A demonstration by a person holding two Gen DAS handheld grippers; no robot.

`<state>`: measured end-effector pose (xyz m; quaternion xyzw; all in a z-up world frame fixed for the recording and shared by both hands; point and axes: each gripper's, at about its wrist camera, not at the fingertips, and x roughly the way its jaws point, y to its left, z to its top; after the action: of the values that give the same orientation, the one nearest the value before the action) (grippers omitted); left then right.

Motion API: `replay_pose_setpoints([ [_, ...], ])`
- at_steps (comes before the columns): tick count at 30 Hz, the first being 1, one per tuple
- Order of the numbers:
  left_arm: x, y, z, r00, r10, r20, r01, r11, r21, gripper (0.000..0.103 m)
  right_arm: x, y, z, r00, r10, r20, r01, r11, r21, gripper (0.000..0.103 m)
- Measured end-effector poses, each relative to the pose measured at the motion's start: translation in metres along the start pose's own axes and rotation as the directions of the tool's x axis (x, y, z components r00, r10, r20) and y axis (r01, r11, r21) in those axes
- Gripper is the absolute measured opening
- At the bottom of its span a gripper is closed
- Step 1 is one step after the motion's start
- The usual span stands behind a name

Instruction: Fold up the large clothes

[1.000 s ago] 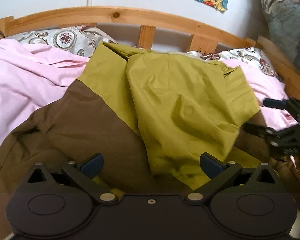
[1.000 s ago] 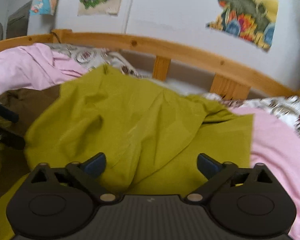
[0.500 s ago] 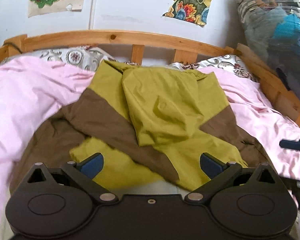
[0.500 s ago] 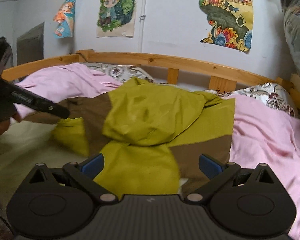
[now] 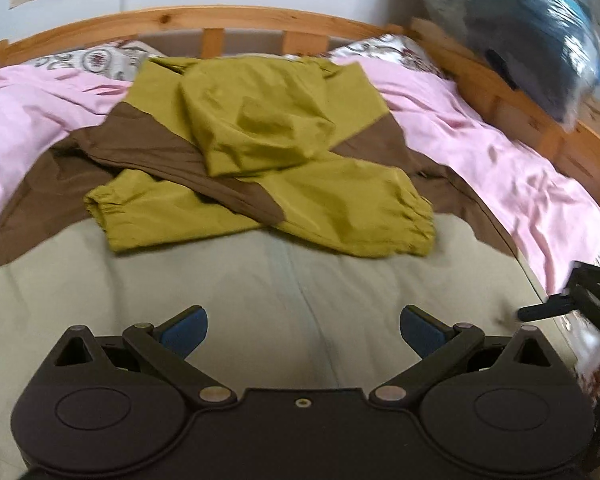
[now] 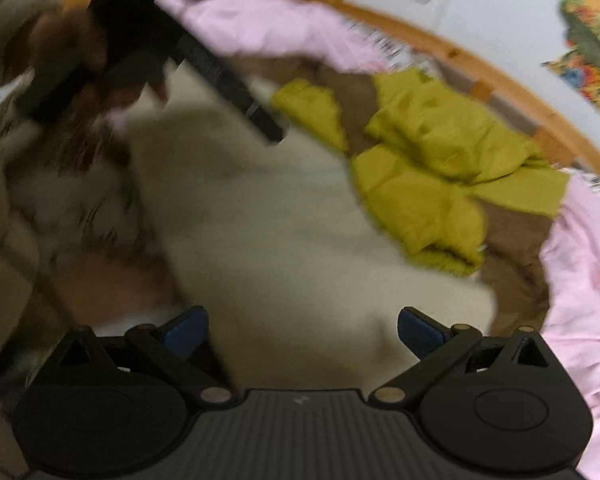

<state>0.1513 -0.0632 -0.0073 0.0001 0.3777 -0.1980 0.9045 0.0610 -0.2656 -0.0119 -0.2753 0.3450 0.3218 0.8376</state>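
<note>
Both the left gripper (image 5: 303, 330) and right gripper (image 6: 302, 330) hang spread and empty above the beige lower panel. The olive-and-brown jacket (image 5: 260, 152) lies on the bed, sleeves crossed, hood folded down.

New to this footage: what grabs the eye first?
An olive-and-brown jacket lies mid-bed, both sleeves crossed over its beige lower half, hood flopped on top. Pink bedding flanks it beneath a wooden headboard. Both the left gripper and right gripper hover open, empty.
</note>
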Motion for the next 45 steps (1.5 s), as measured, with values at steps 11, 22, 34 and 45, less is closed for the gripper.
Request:
replay_pose_setpoints([
  [11,-0.014,-0.023,-0.013,0.994,-0.108,-0.015,0.109,0.988,0.108,0.102,0.013,0.008,-0.012,0.983,-0.180,-0.025,0.178,0.982,-0.066,0.102],
  [22,-0.035,-0.053,-0.030,0.986,-0.165,-0.015,0.162,0.941,0.298,0.102,-0.027,-0.051,0.000,0.953,-0.204,0.224,0.132,0.945,0.299,0.052],
  [34,-0.027,-0.013,-0.036,0.981,0.192,0.010,-0.189,0.954,0.232,0.087,-0.027,-0.072,-0.003,0.926,-0.258,0.275,0.127,0.899,0.419,0.024],
  [45,-0.061,0.054,-0.044,0.890,0.454,0.030,-0.452,0.873,0.182,0.040,-0.014,-0.054,-0.005,0.874,-0.462,0.148,0.413,0.869,0.274,0.033],
])
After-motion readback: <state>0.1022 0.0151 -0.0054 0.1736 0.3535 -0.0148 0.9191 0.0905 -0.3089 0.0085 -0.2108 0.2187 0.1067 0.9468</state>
